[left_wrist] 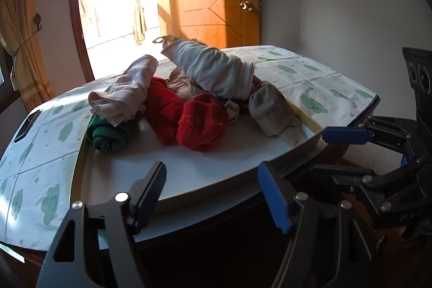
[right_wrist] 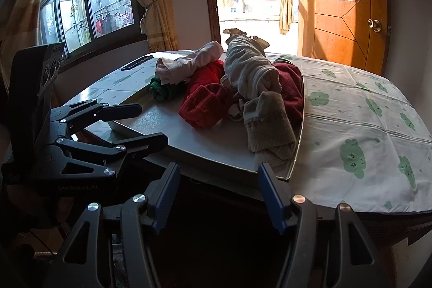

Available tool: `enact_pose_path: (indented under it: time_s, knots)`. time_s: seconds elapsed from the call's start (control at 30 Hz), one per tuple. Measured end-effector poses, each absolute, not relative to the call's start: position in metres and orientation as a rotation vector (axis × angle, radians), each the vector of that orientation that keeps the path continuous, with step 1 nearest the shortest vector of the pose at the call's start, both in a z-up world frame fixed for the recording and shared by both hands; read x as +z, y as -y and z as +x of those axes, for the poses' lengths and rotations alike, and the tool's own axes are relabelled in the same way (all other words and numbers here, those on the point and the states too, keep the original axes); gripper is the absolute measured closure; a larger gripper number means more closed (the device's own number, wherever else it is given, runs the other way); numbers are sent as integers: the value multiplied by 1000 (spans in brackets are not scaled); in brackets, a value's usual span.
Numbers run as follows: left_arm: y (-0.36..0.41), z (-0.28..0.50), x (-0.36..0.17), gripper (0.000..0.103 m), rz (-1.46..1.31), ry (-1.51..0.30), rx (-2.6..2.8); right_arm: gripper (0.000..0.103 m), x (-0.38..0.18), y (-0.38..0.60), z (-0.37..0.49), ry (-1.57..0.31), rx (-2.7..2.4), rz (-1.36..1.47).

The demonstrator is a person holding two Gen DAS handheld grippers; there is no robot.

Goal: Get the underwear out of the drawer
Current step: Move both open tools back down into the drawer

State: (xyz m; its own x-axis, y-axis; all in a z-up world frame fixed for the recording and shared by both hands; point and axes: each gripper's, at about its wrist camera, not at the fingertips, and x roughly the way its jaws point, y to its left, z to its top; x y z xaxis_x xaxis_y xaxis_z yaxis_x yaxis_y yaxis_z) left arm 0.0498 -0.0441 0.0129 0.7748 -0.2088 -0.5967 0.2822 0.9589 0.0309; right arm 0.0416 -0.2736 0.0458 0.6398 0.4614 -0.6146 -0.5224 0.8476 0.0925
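Jaws on your left gripper stand apart with nothing between them, hovering at the front edge of the white drawer that sits on the table. From the left wrist view you also see your right gripper off to the right, likewise spread and empty, with the letters "DA" legible on its body. Rolled underwear lies heaped at the back of the drawer: grey, pink, red and a green roll.

Your right wrist view adds what the left misses: a barred window with laundry hanging outside, and your left gripper at the drawer's left corner. Print on its body is too faint to read.

A cloth with green cloud faces covers the table. Behind stand a wooden door, yellow curtains and a bright doorway.
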Motion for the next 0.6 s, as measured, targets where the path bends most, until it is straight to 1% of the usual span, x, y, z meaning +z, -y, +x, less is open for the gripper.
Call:
enact_pose_path:
  time_s: [0.33,0.6]
  knots:
    - [32,19,-8,32,135,-688,-282,41,23,271,25,-732,588,-112]
    - [19,-5,-37,32,166,-776,-285,41,-13,273,18,-858,625,-158]
